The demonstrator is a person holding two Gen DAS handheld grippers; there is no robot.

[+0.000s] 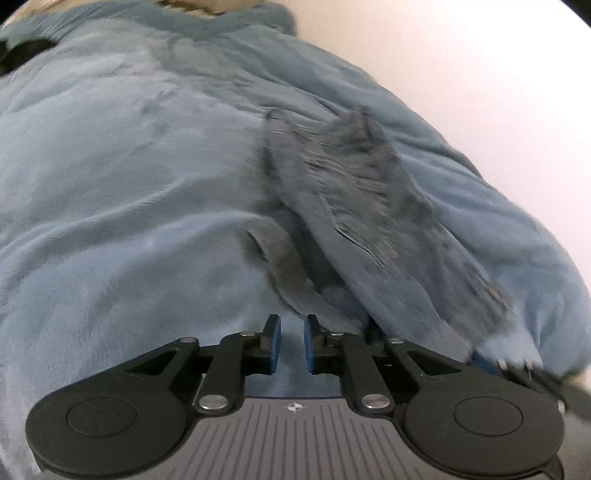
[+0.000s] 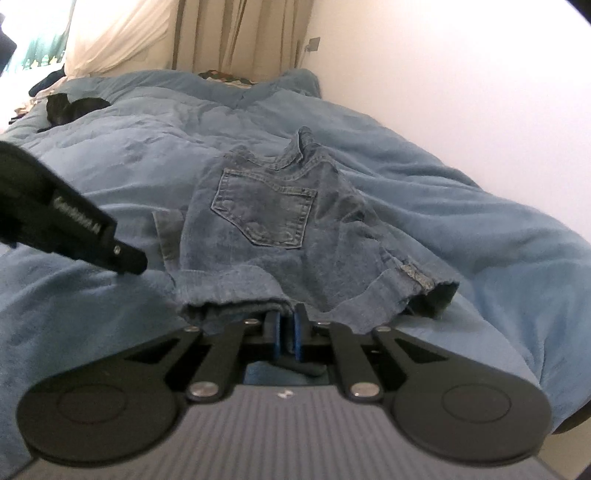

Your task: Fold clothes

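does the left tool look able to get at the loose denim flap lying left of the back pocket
Probably yes. The left tool is open and empty, hovering over the blanket beside the jeans; nothing sits between it and the denim flap.

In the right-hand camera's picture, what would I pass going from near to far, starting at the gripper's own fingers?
Right gripper, shut on the hem of the denim shorts → the shorts' back pocket → blue blanket → curtains.
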